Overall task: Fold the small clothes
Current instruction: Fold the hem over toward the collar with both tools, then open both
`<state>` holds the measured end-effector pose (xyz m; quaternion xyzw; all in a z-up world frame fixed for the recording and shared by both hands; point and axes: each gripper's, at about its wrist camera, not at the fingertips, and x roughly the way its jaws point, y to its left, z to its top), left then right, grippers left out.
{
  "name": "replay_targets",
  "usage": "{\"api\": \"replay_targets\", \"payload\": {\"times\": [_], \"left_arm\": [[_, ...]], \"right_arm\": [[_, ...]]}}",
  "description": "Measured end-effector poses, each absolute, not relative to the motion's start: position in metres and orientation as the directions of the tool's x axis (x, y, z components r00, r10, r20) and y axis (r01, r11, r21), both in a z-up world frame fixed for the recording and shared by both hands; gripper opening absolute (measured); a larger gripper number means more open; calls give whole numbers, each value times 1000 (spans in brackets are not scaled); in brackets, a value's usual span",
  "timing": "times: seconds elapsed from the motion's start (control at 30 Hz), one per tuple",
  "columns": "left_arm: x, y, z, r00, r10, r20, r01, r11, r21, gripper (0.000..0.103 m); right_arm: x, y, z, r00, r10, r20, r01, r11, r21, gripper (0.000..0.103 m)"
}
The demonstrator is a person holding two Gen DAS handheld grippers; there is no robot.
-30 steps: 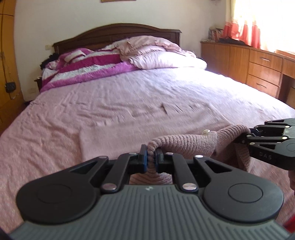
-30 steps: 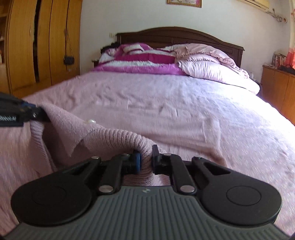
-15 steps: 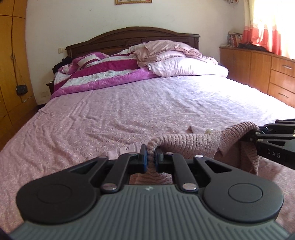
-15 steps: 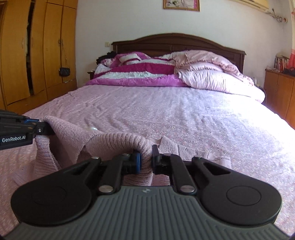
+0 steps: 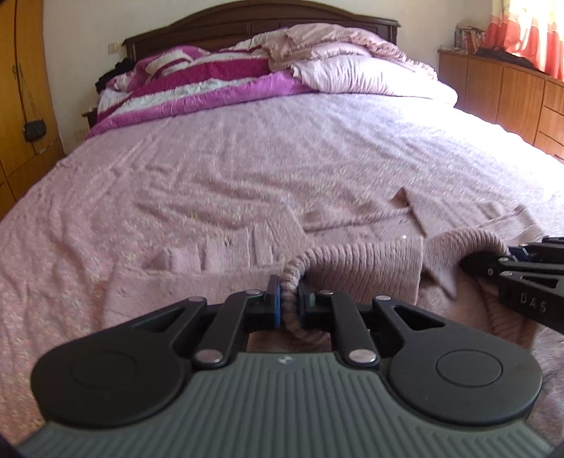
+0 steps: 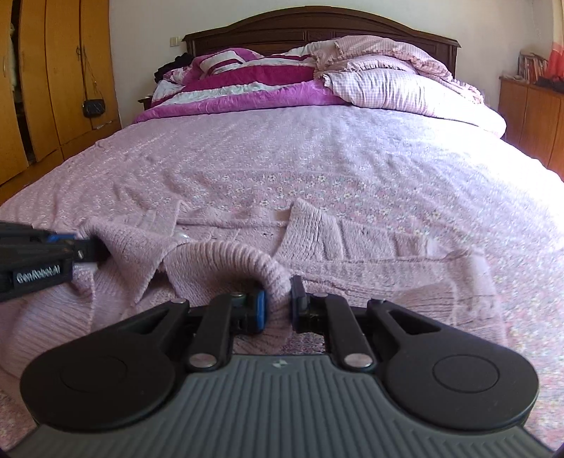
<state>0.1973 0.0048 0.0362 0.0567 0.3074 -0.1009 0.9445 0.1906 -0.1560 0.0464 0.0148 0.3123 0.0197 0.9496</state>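
Note:
A small pink knitted cardigan (image 5: pixel 370 267) lies spread on the pink bed sheet (image 5: pixel 246 169), its far part and sleeves flat on the bed. My left gripper (image 5: pixel 289 296) is shut on a ribbed edge of the cardigan, close above the bed. My right gripper (image 6: pixel 277 299) is shut on the other ribbed edge of the cardigan (image 6: pixel 225 260). Each gripper shows in the other's view: the right one at the right edge (image 5: pixel 507 253), the left one at the left edge (image 6: pixel 81 246). A small button (image 6: pixel 183 236) shows near the collar.
A magenta and white striped quilt (image 6: pixel 253 81) and a pink checked pillow (image 6: pixel 405 88) lie at the dark wooden headboard (image 6: pixel 317 31). Wooden wardrobes (image 6: pixel 46 88) stand on the left. A wooden dresser (image 5: pixel 511 95) runs along the right wall.
Both grippers have come down toward the bed with the cardigan held. The garment's far part, hanging a second ago, now lies flat on the sheet.

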Motion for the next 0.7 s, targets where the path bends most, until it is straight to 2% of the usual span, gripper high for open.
{"api": "replay_targets", "payload": {"times": [0.07,0.13,0.2,0.3,0.33,0.43,0.5,0.57,0.63,0.7], "left_arm": [[197,5,32,790,-157,-592,225,973,42,19],[196,4,33,792,-149,-593,220,974,49,27],[194,5,36,784,-150,-602,221,974,46,43],[188,9,42,780,-152,-607,218,975,35,58],[185,11,44,781,-151,-606,216,976,36,58],[174,17,51,784,-144,-604,207,978,37,59],[166,22,55,787,-150,-599,209,978,29,64],[158,26,59,792,-147,-593,201,979,25,65],[150,29,62,793,-145,-591,194,981,19,65],[140,31,65,794,-150,-589,195,981,13,65]], "right_arm": [[194,-154,40,807,46,-589,-32,999,34,18],[195,-154,37,811,47,-584,-34,999,32,30],[196,-155,36,813,38,-581,-26,999,29,38],[190,-162,40,817,38,-576,-5,998,59,51],[188,-165,42,819,45,-572,-2,997,75,54],[176,-171,49,826,56,-560,3,995,104,56],[165,-172,54,833,54,-550,6,994,106,57],[153,-173,58,841,53,-538,7,994,108,61],[140,-172,64,850,53,-524,7,994,111,70],[128,-171,67,856,62,-514,0,993,120,70]]}}
